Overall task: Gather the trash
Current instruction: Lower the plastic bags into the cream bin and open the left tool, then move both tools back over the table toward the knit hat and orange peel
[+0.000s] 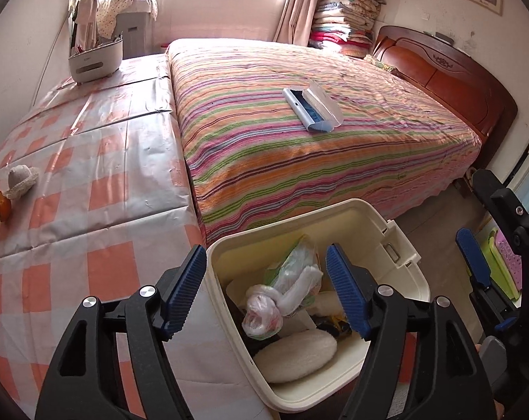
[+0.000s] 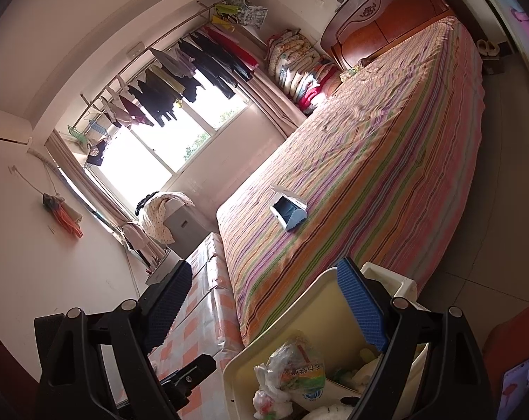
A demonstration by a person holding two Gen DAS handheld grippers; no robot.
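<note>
One cream trash bin (image 1: 401, 241) beside bed foot, holding one knotted plastic bag (image 1: 264, 311) and one white pad (image 1: 296, 355). Left gripper (image 1: 266, 290) and right gripper (image 2: 264, 309): both wide, empty, above bin. One lint brush (image 1: 311, 105) on striped bed (image 1: 299, 161).

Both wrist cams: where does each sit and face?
Left wrist: over the cream bin, looking across the striped bed to the window; left tongs open; the right tongs show at its right edge.
Right wrist: rolled, same direction, right tongs open.
Shared: bin, knotted bag, lint brush, bed.
</note>
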